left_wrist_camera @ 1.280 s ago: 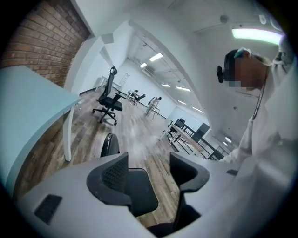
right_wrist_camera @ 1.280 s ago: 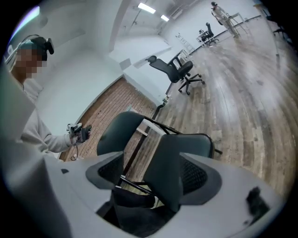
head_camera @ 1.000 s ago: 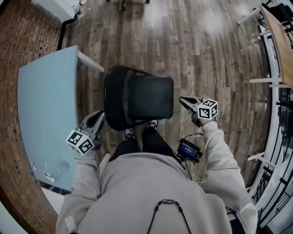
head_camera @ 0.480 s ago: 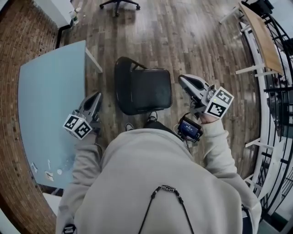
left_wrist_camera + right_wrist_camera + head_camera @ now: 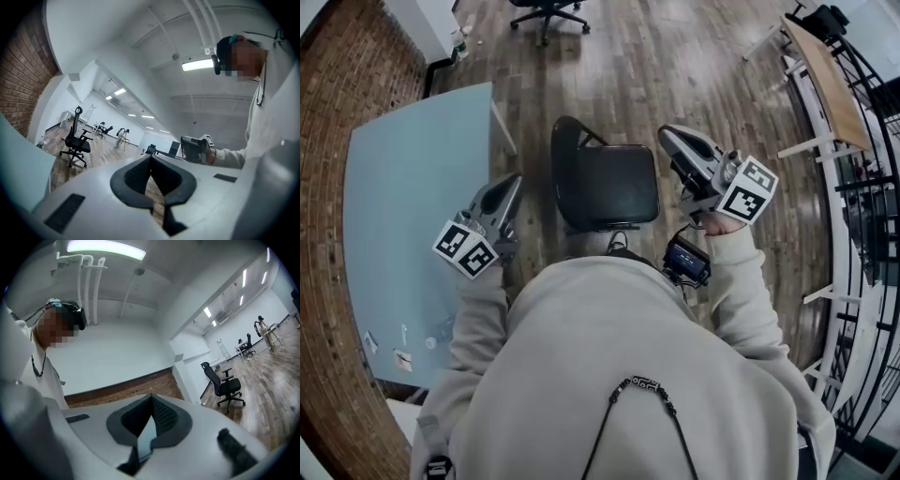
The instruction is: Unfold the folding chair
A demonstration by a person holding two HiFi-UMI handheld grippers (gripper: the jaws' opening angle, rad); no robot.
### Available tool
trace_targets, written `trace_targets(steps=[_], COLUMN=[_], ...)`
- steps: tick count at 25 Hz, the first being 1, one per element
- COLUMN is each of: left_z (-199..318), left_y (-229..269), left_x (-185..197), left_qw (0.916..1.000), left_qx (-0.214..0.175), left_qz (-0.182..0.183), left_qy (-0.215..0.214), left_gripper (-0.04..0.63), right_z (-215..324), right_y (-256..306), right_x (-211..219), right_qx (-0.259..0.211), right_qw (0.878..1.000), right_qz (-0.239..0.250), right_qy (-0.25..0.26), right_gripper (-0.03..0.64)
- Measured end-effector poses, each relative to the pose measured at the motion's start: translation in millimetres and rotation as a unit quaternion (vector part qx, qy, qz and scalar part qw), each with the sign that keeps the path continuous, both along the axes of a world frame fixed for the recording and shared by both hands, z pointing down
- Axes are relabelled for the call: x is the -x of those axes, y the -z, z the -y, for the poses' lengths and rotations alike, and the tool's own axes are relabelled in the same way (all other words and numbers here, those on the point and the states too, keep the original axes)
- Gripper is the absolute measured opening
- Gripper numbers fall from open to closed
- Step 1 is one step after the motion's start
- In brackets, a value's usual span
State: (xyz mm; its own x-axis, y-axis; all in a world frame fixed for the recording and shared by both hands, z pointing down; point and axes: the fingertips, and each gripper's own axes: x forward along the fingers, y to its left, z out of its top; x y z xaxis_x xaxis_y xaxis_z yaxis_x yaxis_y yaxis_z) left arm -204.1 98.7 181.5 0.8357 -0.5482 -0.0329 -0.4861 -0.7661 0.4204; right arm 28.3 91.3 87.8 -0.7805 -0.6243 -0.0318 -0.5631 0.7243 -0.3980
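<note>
The black folding chair (image 5: 609, 183) stands unfolded on the wood floor in front of me, seat flat, backrest towards the left in the head view. My left gripper (image 5: 514, 183) is held up to the chair's left, jaws shut with nothing in them. My right gripper (image 5: 667, 136) is held up to the chair's right, also shut and empty. Neither touches the chair. In the left gripper view the pads (image 5: 151, 157) meet, and the right gripper (image 5: 194, 147) shows beyond them. The pads (image 5: 151, 398) also meet in the right gripper view.
A light blue table (image 5: 403, 216) stands close on the left, beside the chair. A black office chair (image 5: 546, 11) is further off at the top. A wooden desk (image 5: 825, 75) and a metal railing (image 5: 872, 187) line the right side. A brick wall (image 5: 337, 56) runs along the left.
Both grippers have risen away from the chair, the right one more. The head view has pulled back and the chair looks smaller and further off.
</note>
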Motion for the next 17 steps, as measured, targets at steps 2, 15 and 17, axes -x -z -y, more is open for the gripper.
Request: trace_targets(steps=[2,15,17], left_z=[-6.5,-7.7,-9.8], left_y=[6.7,39.4,40.4], left_x=[-4.0,28.2,41.3], left_qw=[1.0,0.9923,0.9898], left_qx=[-0.002,-0.072,-0.087], left_qz=[0.005,0.074,0.078], left_qy=[-0.003,0.069,0.082], left_gripper=[0.009,0.009,0.009], right_z=[0.6,-14.5,-20.9], right_y=[-0.4,-20.7,-30.8], right_x=[2.2,49.2,65.4], right_qx=[0.005,0.012,0.013], right_qw=[1.0,0.999,0.998], right_qz=[-0.001,-0.043,-0.055], right_qy=[0.006,0.007,0.008], right_gripper=[0.006,0.006,0.006])
